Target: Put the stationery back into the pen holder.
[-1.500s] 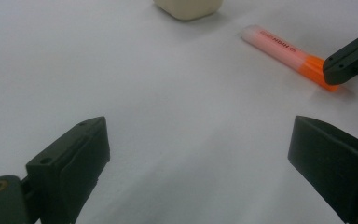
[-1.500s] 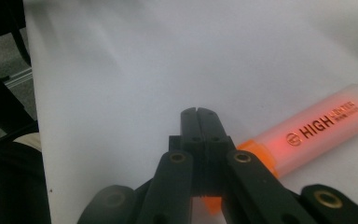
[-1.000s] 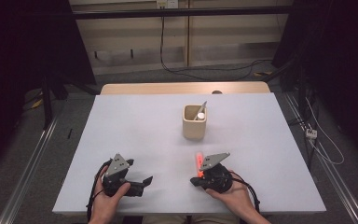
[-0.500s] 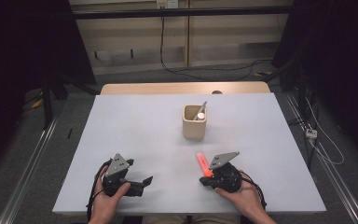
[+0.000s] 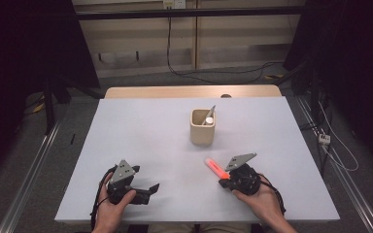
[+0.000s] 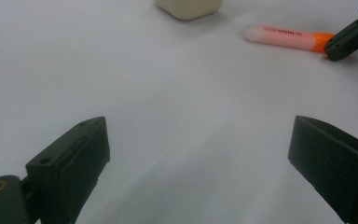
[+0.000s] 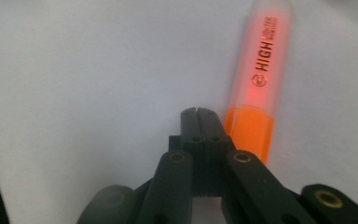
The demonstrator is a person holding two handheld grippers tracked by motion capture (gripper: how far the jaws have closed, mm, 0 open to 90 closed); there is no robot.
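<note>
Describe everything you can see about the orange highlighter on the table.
The highlighter lies flat on the white table, near the beige cup. It looks like plastic, with a bright orange body and a frosted, see-through cap over the tip; dark print on it reads HIGH. The closed fingers of the right gripper sit beside its orange end, not around it.

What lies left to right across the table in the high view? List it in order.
Left hand-held gripper → beige cup → orange highlighter → right hand-held gripper.
</note>
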